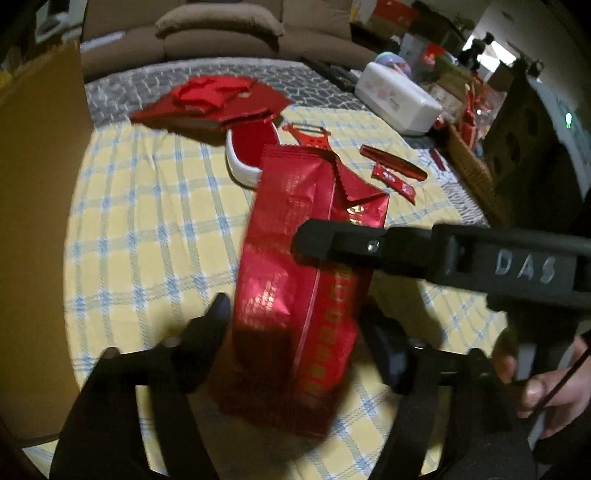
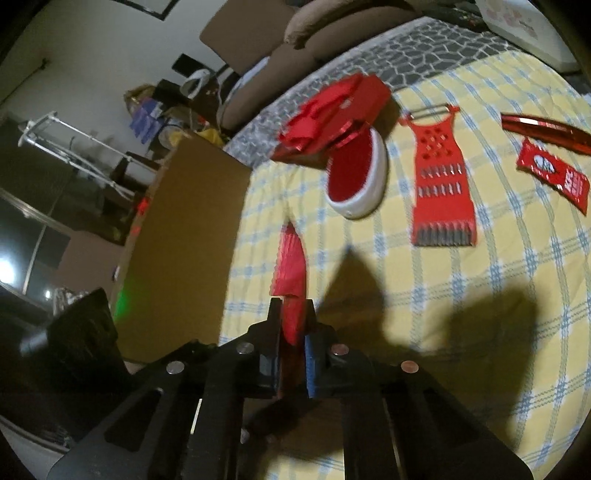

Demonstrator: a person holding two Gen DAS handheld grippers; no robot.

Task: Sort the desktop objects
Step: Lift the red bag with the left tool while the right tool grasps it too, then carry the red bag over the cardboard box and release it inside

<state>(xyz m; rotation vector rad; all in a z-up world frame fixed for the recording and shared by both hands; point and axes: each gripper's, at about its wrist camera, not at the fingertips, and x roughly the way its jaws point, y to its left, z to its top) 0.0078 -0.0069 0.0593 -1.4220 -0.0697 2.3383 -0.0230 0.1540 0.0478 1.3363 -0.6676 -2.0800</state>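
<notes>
A long red foil packet is held above the yellow checked tablecloth. My right gripper is shut on the packet, seen edge-on; it also shows in the left wrist view, coming in from the right. My left gripper is open, its fingers either side of the packet's lower part, apart from it. On the cloth lie a red-and-white bowl, a red grater, a small red sachet, a red knife sheath and folded red paper.
A brown cardboard box stands at the table's left edge. A white tissue box and a wicker basket with clutter sit at the far right. A sofa lies behind the table.
</notes>
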